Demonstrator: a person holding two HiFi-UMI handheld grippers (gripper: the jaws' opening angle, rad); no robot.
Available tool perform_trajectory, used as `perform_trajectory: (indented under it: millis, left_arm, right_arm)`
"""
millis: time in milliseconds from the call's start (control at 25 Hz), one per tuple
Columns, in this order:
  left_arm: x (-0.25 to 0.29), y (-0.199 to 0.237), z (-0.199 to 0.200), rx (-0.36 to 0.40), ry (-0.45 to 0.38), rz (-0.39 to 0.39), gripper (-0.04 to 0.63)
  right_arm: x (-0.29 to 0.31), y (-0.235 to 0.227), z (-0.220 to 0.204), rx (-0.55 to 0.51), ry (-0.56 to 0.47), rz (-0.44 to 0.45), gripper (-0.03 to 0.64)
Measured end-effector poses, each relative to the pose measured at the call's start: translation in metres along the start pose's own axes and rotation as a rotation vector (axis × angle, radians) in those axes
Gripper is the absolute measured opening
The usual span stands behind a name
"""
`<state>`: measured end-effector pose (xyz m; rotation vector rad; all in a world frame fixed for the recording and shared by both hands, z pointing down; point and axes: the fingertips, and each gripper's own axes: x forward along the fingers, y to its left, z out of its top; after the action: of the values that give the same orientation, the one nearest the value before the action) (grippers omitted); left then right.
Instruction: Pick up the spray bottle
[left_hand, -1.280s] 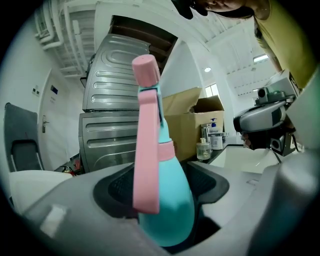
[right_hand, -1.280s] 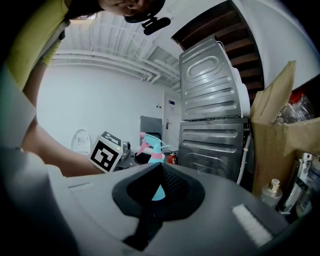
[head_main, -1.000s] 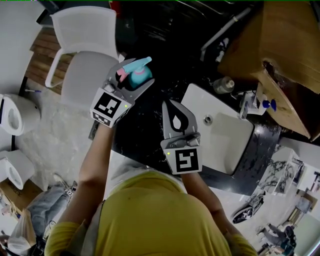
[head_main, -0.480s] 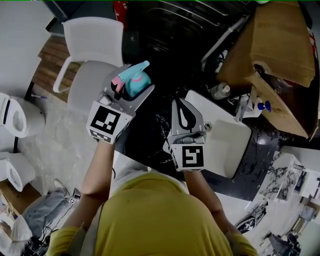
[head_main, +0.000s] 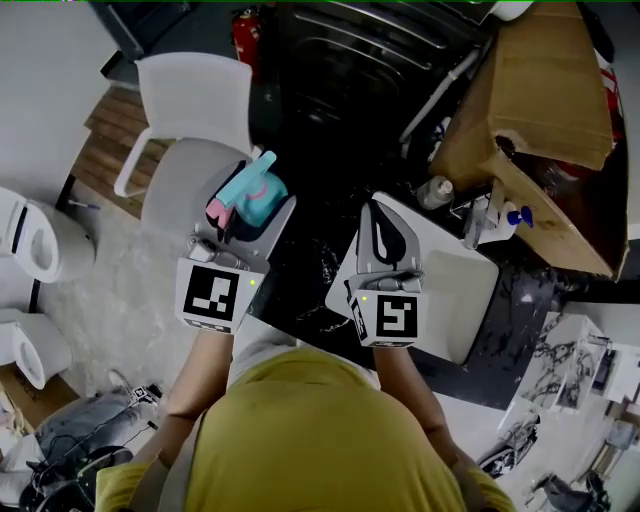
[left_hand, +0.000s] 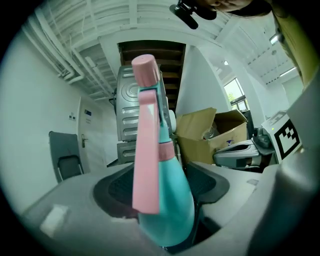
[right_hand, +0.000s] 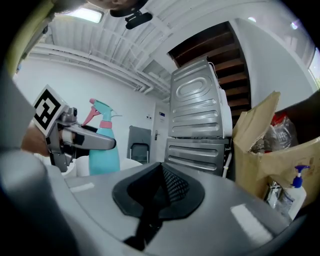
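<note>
**Spray bottle: lift in hand**

Left tongs (head_main: 252, 212) pinching the teal-and-pink spray bottle (left_hand: 167, 200) by its body, in the air clear of the dark desk (head_main: 300, 270); right tongs (head_main: 380, 210) pressed together, empty; pickup judged near done; next calls for a firm, upright hold.

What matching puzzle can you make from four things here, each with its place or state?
1. spray bottle
2. right gripper
3. white chair
4. cardboard box

a. empty, jaws together
b. top right of the head view
c. clamped in the left gripper
d. upper left of the head view

Pairs: 1-c, 2-a, 3-d, 4-b
</note>
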<state>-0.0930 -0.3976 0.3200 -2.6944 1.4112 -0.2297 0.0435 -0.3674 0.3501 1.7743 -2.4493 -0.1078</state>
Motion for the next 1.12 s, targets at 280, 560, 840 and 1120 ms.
perform_trajectory:
  millis: [280,560,840,1120]
  left_arm:
    - [-0.023,-0.01,-0.003,-0.026,0.007,0.042,0.313]
    - [-0.025,-0.017,-0.007,-0.025,0.013,0.037,0.313]
    - [-0.023,-0.022,-0.006,-0.028,0.013,0.019,0.313]
    - [-0.025,-0.025,-0.006,-0.027,0.01,0.014,0.313]
  right_arm:
    - [-0.016,-0.006,0.005,0.0,-0.006,-0.037,0.0]
    - [-0.027,-0.007,0.005,0.006,-0.006,-0.062,0.0]
    - [-0.03,-0.001,0.007,-0.014,0.001,-0.051,0.0]
    - [-0.033,-0.003,0.007,-0.008,-0.003,-0.057,0.0]
